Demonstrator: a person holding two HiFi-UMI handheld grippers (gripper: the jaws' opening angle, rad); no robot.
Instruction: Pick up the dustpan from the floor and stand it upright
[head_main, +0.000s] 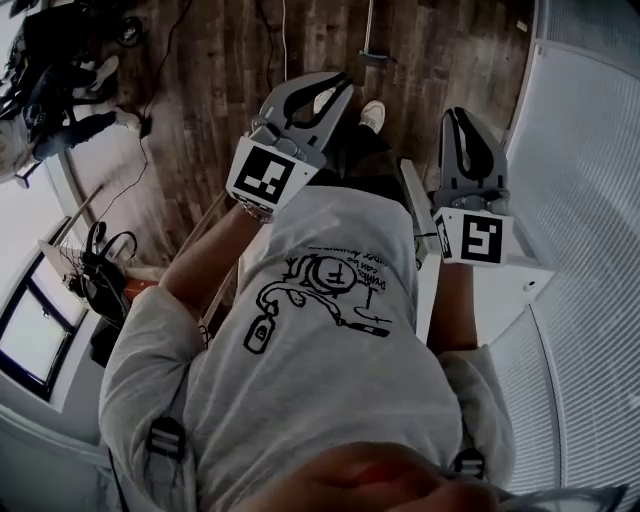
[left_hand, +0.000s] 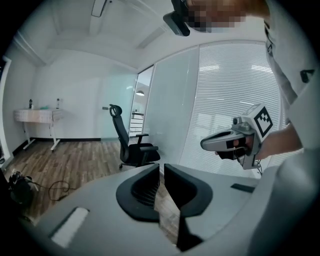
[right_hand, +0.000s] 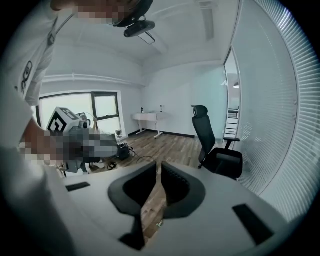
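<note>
Grippers, two: you are holding the left gripper (left_hand: 162, 167) and the right gripper (right_hand: 159, 165) out in front of you, one to each side of your white shoe (head_main: 372, 115).
Jaws, two pairs: both are sitting closed together, with nothing between them.
Dustpan (head_main: 374, 57), one: what looks like its thin handle and dark foot is lying beyond the shoe, well apart from both grippers; it is too small to be sure.
Office chair (left_hand: 131, 145), one: black and standing unoccupied.
</note>
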